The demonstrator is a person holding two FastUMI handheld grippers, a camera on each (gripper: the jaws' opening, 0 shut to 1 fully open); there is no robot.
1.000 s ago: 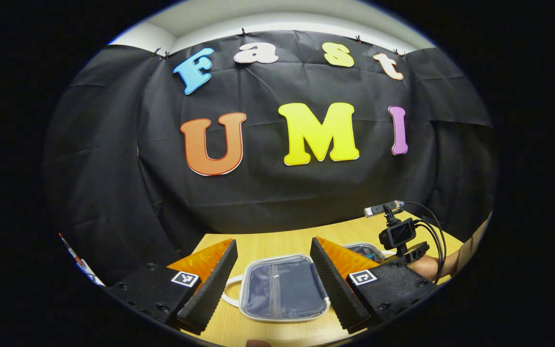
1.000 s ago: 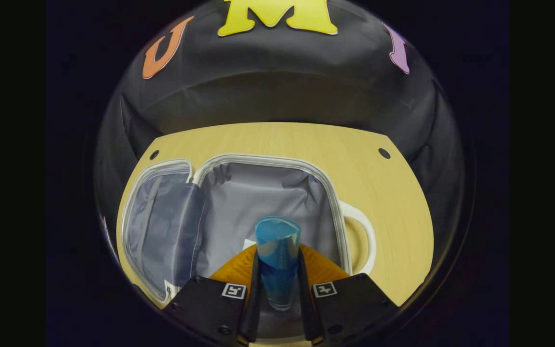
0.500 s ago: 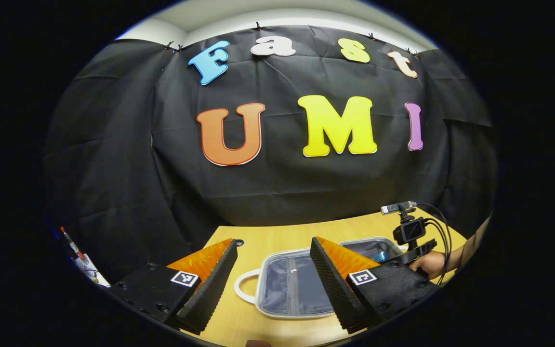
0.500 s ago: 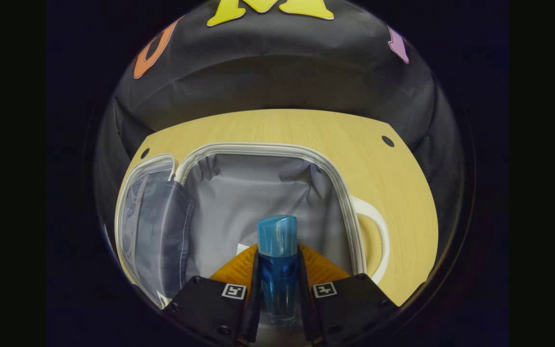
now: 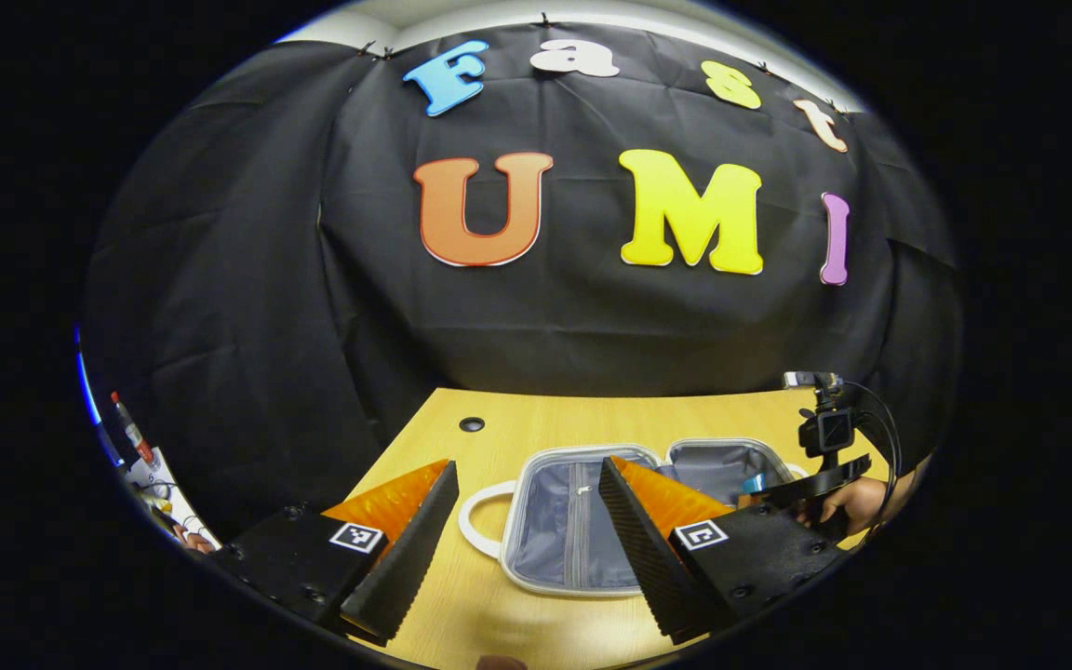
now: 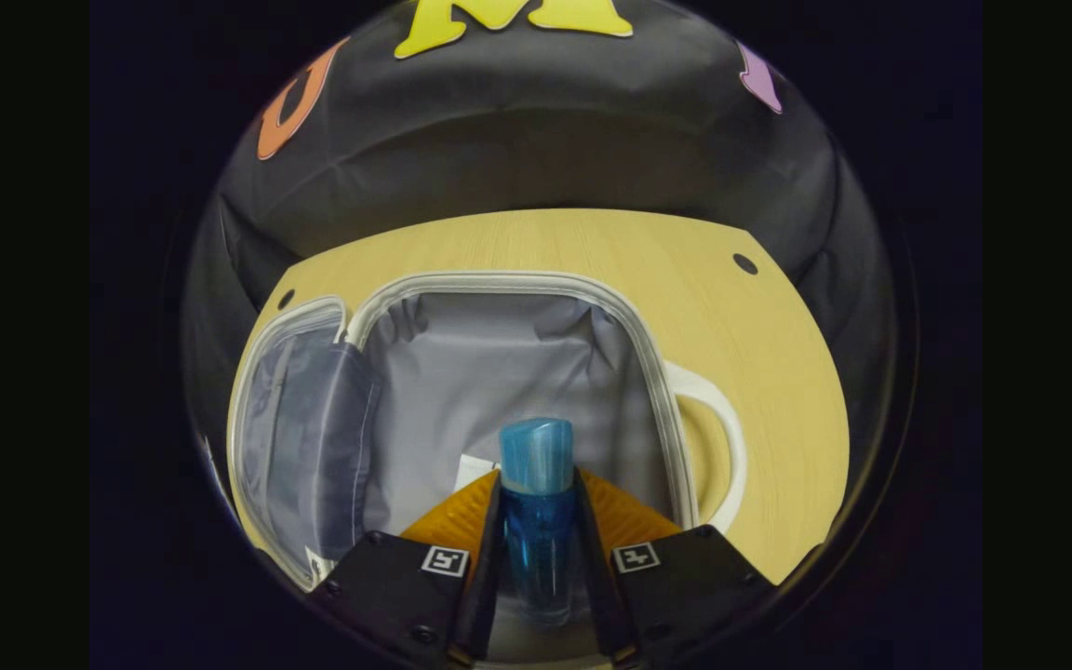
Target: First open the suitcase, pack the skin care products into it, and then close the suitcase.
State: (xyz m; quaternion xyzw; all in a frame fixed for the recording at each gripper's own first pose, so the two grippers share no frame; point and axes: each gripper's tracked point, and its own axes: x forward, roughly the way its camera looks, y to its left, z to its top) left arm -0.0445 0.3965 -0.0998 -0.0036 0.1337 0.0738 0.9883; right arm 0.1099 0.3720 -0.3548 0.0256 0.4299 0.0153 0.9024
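Pale wood grain covers the desk [image 5: 536, 419] in the left gripper view, where the left gripper [image 5: 529, 521] hangs low with its fingers spread wide and nothing between them. Just beyond its tips the suitcase [image 5: 555, 530] lies open flat, its grey-blue lid half with a zip facing up and a white handle [image 5: 473, 512] at the near left end. Farther right, the right gripper [image 5: 783, 489] sits over the deeper half, held by a hand [image 5: 848, 502], with a small camera and cables on top and a glimpse of something blue at its tip. A round hole [image 5: 472, 424] marks the desk near the far edge.

From the right gripper view, the right gripper [image 6: 538, 549] pinches a blue skin care bottle [image 6: 536, 502] with both fingers pressing its sides, cap pointing forward. The bottle hangs over the grey-lined main compartment [image 6: 499, 372] of the suitcase, near its front edge. The lid half [image 6: 299, 428] lies to the left, and a white handle [image 6: 717, 437] sticks out on the right.
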